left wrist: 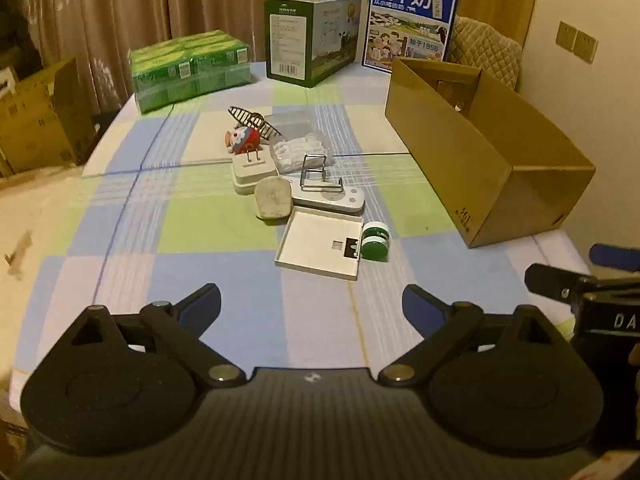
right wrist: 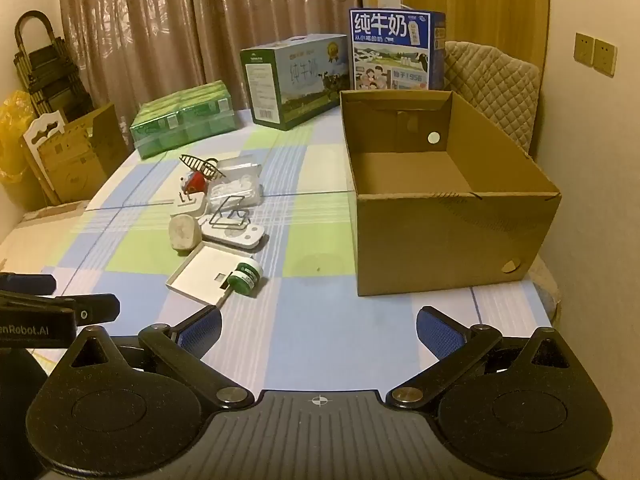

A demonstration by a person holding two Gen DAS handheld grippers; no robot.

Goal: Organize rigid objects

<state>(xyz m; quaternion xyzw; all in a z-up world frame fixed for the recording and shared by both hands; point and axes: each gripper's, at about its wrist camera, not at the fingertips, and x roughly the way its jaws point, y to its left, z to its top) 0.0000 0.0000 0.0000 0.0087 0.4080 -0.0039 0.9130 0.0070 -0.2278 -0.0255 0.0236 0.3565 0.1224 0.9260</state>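
Observation:
A pile of small objects lies mid-table: a green jar (left wrist: pixel 375 245) (right wrist: pixel 244 276), a flat white square lid (left wrist: pixel 320 249) (right wrist: pixel 204 274), a grey stone-like lump (left wrist: pixel 273 199) (right wrist: pixel 183 233), a white device with a wire clip (left wrist: pixel 330 194) (right wrist: pixel 236 232), a white plug (left wrist: pixel 253 170), a red toy (left wrist: pixel 245 140) (right wrist: pixel 195 181) and a clear bag of white bits (left wrist: pixel 298 152). An open cardboard box (left wrist: pixel 480 156) (right wrist: pixel 440 200) stands to the right, empty. My left gripper (left wrist: pixel 312 304) is open near the table's front, short of the lid. My right gripper (right wrist: pixel 319 330) is open, in front of the box.
At the table's far end stand a green shrink-wrapped pack (left wrist: pixel 191 69) (right wrist: pixel 182 122), a green-white milk carton case (left wrist: pixel 310 38) (right wrist: pixel 294 80) and a blue milk case (left wrist: pixel 408 24) (right wrist: pixel 394 50). A quilted chair (right wrist: pixel 490 84) is behind the box. Cardboard boxes (left wrist: pixel 38 120) sit on the floor left.

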